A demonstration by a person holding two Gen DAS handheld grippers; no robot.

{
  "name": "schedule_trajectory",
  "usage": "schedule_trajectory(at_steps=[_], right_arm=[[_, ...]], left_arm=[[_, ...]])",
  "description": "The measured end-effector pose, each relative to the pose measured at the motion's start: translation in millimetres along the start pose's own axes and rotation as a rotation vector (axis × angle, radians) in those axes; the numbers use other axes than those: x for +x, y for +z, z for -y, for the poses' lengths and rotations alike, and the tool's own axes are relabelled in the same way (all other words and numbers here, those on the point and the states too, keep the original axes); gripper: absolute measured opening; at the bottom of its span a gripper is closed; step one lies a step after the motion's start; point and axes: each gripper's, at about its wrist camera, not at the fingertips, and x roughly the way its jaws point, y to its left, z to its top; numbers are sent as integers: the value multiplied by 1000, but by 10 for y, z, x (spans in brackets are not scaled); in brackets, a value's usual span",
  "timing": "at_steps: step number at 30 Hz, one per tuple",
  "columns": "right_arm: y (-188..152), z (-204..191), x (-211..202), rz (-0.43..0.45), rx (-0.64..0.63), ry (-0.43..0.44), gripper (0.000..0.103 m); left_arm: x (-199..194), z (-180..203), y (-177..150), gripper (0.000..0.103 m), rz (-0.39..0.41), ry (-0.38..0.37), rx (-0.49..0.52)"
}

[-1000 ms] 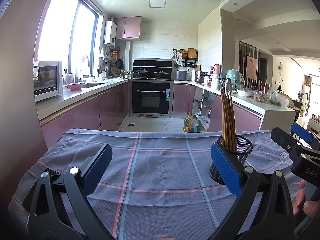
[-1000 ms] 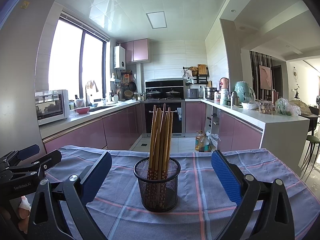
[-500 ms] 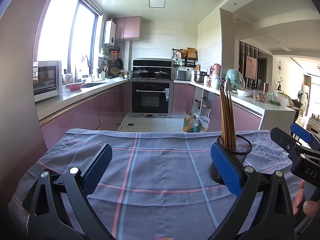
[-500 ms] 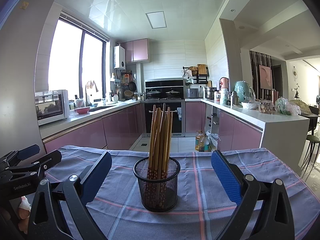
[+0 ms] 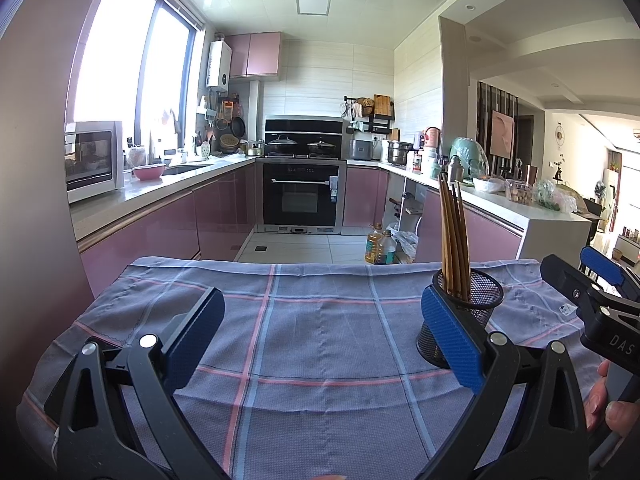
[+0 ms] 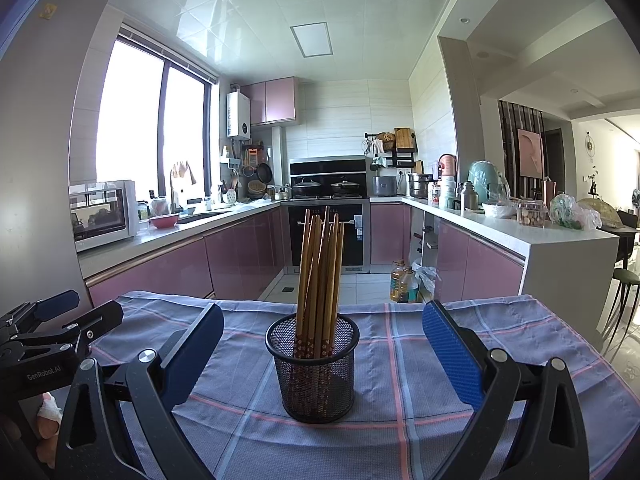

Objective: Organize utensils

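On the table, spread with a blue-grey checked cloth (image 6: 460, 328), stands a black wire-mesh cup (image 6: 311, 368), upright, with a bundle of wooden chopsticks (image 6: 320, 264) standing in it, their plain ends up and fanned slightly, their patterned ends down inside the mesh. The right gripper (image 6: 320, 356) is level with the cup, its two blue-padded fingers (image 6: 450, 354) spread wide to either side of it, clear of the mesh on both sides and holding nothing. The left gripper (image 5: 318, 336) sits further over to the left, above bare cloth, its jaws just as wide apart and empty; from its camera the cup (image 5: 478, 304) shows just behind its right-hand finger, whether touching I cannot tell. A hand (image 5: 606, 402) shows at the lower right edge of that view, wrapped around the right gripper's handle. Beyond the table runs a kitchen with pink cabinets (image 6: 244, 256), a black oven (image 5: 301, 196) at the far end and a microwave (image 5: 93, 160) on the left counter.
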Motion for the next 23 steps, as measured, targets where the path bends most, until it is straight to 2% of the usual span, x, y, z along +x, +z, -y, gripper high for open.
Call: schedule_trajectory(at_steps=[16,19,23], right_arm=[[-69,90,103,-49,20,5,96],[-100,215,218,-120,16,-14,96],[-305,580,621,-351,-7,-142,96]], left_arm=[[-9,104,-41,97,-4,6,50],[81,48,-68,97,-64,-2,40],[227,-117,-108,97,-135,17,15]])
